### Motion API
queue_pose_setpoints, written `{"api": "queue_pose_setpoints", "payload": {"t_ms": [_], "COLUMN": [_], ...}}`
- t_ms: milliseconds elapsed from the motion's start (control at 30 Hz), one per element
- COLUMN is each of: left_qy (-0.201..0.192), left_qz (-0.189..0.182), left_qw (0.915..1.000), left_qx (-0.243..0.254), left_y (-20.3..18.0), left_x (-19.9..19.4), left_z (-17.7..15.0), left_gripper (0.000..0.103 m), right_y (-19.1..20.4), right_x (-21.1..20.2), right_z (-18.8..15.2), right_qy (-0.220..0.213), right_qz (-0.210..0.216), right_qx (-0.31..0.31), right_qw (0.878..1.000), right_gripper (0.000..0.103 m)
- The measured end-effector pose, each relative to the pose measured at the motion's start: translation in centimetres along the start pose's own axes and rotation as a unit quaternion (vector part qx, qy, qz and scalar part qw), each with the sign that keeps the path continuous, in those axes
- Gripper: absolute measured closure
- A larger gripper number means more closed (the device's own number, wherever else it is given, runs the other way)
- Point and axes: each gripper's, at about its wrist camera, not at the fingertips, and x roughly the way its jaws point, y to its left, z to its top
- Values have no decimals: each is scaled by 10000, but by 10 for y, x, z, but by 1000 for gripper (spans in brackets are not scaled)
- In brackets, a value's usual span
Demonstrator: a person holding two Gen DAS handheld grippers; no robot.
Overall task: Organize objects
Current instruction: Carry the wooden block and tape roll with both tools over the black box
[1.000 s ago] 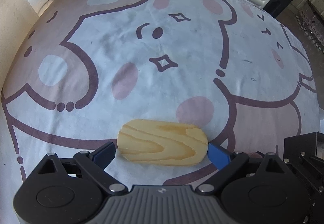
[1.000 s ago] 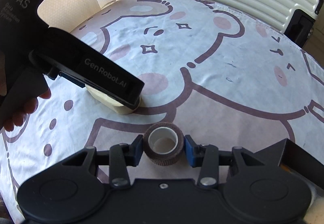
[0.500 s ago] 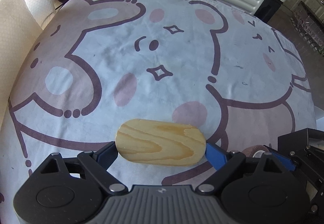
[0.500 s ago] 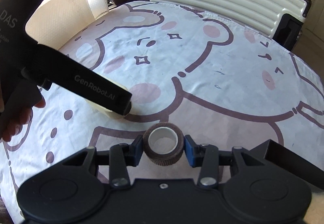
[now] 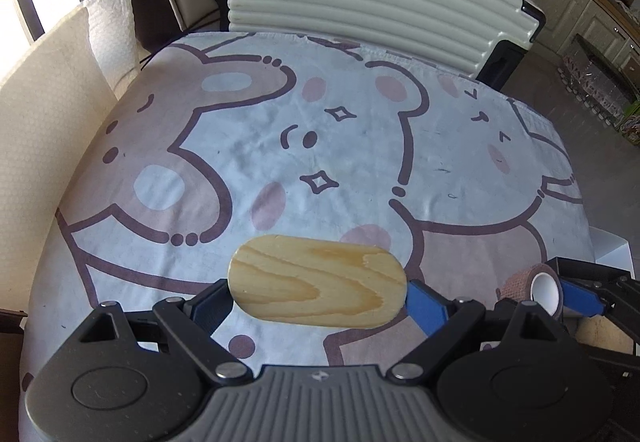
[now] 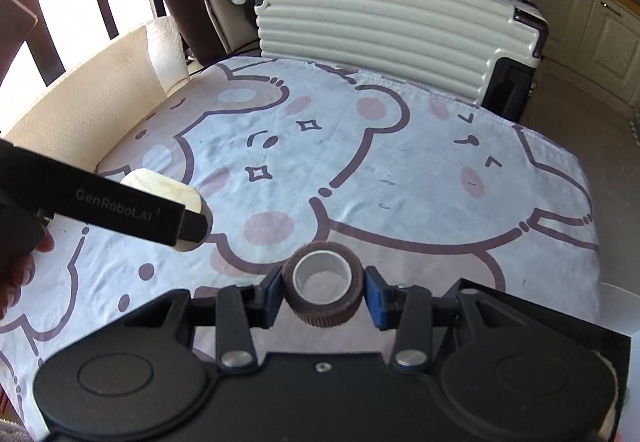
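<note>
Two hand-held grippers carry objects above a bear-print worktop [image 5: 360,146].
The left hand-held gripper [image 5: 318,298] clamps a wooden block [image 5: 316,284] endwise; the right hand-held gripper [image 6: 322,292] squeezes a tape roll [image 6: 322,288], likely for sorting.

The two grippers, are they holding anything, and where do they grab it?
Yes. The left gripper holds an oval wooden block by its two rounded ends. The right gripper holds a brown tape roll by opposite sides of its outer wall.
</note>
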Motion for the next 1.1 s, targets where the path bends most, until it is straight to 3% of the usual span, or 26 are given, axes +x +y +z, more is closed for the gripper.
{"api": "queue_pose_setpoints", "payload": {"t_ms": [500,1100], "left_qy": [-701,-1023], "left_qz": [3,-21], "left_qw": [9970,9938], "left_qx": [332,425], "left_y": [-14,-20], "left_x": [-60,-94], "left_z": [-11,-25], "left_gripper": [11,11], "right_y": [-13,-42], "right_x": [-55,-112], "right_z": [6,-1], "right_qy": [-336,-514], "right_qz": [-390,-975], "right_qx": [677,1312], "right_qw": [9964,9852], "right_gripper": [59,59]}}
